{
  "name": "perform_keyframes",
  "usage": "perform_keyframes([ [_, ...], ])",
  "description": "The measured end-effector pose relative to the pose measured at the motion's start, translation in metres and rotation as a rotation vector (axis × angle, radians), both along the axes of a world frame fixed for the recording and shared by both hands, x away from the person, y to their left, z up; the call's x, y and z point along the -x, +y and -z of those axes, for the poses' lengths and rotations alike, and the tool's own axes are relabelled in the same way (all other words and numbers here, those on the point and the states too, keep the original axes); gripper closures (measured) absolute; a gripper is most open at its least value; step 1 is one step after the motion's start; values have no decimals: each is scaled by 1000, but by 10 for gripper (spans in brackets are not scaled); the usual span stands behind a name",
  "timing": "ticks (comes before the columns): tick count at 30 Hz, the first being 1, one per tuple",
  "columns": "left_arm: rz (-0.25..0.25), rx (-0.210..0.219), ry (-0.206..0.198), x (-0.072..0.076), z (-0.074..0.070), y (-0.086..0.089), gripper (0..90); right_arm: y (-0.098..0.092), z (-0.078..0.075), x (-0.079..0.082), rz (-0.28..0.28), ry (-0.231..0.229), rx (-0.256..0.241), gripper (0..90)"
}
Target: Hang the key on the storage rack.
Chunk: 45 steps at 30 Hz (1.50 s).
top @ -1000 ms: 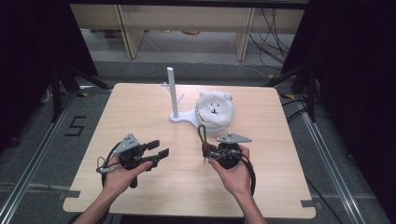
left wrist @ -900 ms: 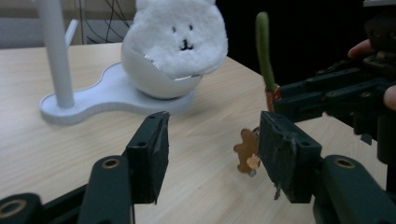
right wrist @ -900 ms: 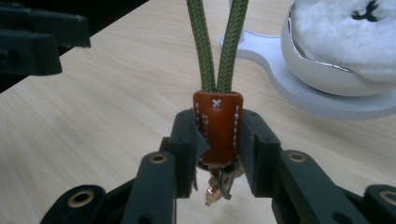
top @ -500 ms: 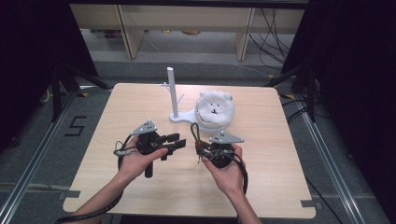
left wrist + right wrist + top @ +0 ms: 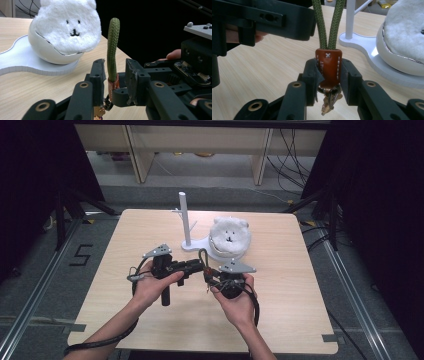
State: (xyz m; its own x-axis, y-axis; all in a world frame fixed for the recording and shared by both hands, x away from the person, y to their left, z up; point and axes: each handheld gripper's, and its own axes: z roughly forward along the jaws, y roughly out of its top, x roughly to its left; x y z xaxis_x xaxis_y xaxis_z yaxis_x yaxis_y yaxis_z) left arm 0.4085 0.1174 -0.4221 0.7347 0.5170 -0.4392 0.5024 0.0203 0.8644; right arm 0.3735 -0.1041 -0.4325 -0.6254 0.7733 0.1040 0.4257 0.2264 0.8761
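Keychain handoff, mid-worktop

Right gripper (image 5: 328,75) jaws pinched the keychain's leather tab (image 5: 328,67); left gripper (image 5: 113,80) jaws sat spread around the floppy green cord loop (image 5: 112,47). The stiff tab looked like the better place to grip.

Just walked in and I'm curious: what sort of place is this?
Probably a lab recording station: a bare wooden table ringed by black curtains, loose cables on the floor behind, and a numbered mark taped beside it.

A light wooden table (image 5: 300,320) carries a white stand (image 5: 186,222) — flat base, upright post with pegs — near the middle of its far edge. A white plush bear (image 5: 229,236) sits on the base's right lobe.
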Motion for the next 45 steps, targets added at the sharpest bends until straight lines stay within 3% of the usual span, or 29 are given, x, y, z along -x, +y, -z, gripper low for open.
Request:
perform_keyframes([
  [1, 0, 0, -1, -1, 0, 0, 692, 1, 0, 0, -15, 16, -9, 694],
  [3, 0, 1, 0, -1, 1, 0, 708, 3, 0, 3, 8, 35, -32, 694],
  [4, -2, 1, 0, -2, 1, 0, 718, 3, 1, 0, -19, 16, -21, 694],
  [7, -2, 6, 0, -2, 2, -1, 747, 3, 1, -1, -27, 3, -20, 694],
  [17, -6, 14, -4, -3, 1, 1, 808, 6, -2, 3, -1, 11, -23, 695],
  [18, -3, 10, -4, -3, 0, 1, 814, 5, -1, 1, -18, -12, -23, 695],
  [22, 1, 6, 5, -3, -2, 3, 827, 6, -3, 2, -19, -7, -5, 694],
  [23, 3, 8, 4, -3, -2, 4, 828, 8, -2, 2, -14, -10, -30, 694],
  [33, -2, -10, -60, 1, -6, 6, 836, 12, -5, 3, -25, -12, -53, 678],
  [35, -7, -19, -86, 1, -6, 6, 837, 11, -6, 2, -18, -34, -32, 661],
  [37, -22, -48, -116, 0, -6, 8, 837, 11, -5, 3, -17, -12, -41, 605],
  [39, -39, -52, -124, 0, -5, 9, 837, 10, -4, 1, -16, -36, -44, 571],
  [41, -54, -52, -130, -1, -5, 12, 837, 8, -4, 2, -11, -22, -44, 546],
  [42, -62, -57, -133, -1, -6, 14, 837, 7, -3, 1, -5, -41, -34, 535],
  [43, -68, -61, -141, -1, -6, 15, 837, 5, -3, 4, 6, -16, -40, 528],
  [45, -84, -66, -149, -2, -8, 17, 837, 4, -3, 3, 5, -28, -29, 526],
])
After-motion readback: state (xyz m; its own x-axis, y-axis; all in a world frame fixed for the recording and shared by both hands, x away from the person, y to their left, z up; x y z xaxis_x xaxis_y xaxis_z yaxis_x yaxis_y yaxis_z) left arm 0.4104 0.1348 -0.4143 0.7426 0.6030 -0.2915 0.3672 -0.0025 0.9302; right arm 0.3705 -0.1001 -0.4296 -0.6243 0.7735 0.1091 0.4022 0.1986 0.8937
